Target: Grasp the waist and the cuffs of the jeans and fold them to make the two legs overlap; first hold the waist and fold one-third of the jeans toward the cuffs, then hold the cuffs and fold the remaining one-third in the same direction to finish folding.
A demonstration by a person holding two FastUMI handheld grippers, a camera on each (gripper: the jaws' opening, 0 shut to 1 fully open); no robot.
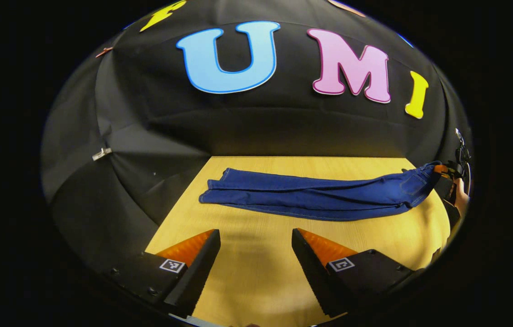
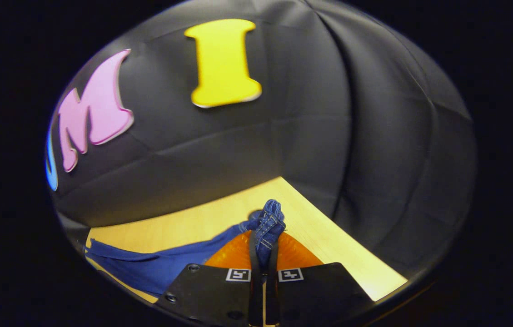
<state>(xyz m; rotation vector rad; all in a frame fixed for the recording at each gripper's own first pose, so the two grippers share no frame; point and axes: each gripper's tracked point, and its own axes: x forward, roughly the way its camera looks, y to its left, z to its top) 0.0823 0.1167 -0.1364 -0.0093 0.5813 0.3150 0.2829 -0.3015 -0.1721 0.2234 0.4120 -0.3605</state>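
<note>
Blue jeans [image 1: 315,195] lie stretched across the wooden table [image 1: 256,268], legs overlapped, cuffs at the left and waist at the right in the left gripper view. My left gripper [image 1: 255,238] hovers open over bare wood, nearer than the jeans and touching nothing. At the far right edge of that view, the right gripper [image 1: 445,175] holds the waist. In the right gripper view, my right gripper [image 2: 264,247] is shut on a bunched fold of the jeans' waist [image 2: 269,222], lifted off the table, with the rest of the jeans [image 2: 156,265] trailing to the left.
Black cloth walls close the table's far and left sides. The table's left edge [image 1: 176,204] runs close by the cuffs. A hand [image 1: 461,200] shows behind the right gripper at the right edge.
</note>
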